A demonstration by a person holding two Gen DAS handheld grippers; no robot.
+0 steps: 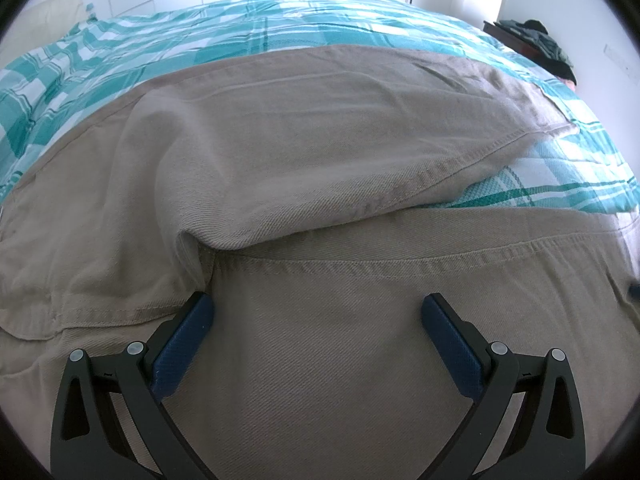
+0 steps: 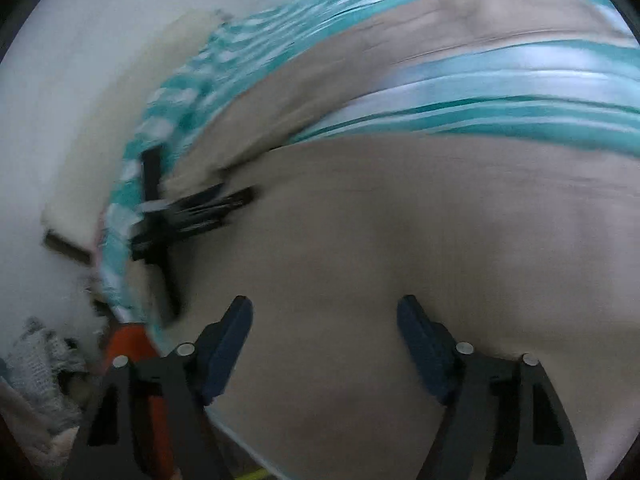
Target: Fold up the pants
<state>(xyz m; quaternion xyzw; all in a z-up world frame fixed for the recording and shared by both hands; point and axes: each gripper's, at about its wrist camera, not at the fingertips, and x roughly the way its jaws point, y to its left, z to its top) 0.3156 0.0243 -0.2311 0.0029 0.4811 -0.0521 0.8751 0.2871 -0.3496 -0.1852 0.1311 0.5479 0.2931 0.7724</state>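
Observation:
Beige pants (image 1: 320,128) lie spread on a bed with a teal and white checked cover (image 1: 200,32). One leg runs away to the right, and the other leg lies across the near side. The two meet at the crotch seam just ahead of my left gripper (image 1: 318,304), which hovers open over the cloth with nothing between its blue pads. The right wrist view is blurred by motion. There my right gripper (image 2: 324,306) stands open above a broad stretch of the pants (image 2: 400,220), gripping nothing. A black blur at the left of that view looks like my left gripper (image 2: 240,196).
A pile of dark clothes (image 1: 536,40) sits on dark furniture past the bed's far right corner. A cream headboard or cushion (image 1: 48,16) is at the far left. Beyond the bed's edge lie an orange object (image 2: 128,344) and grey knitted fabric (image 2: 36,364).

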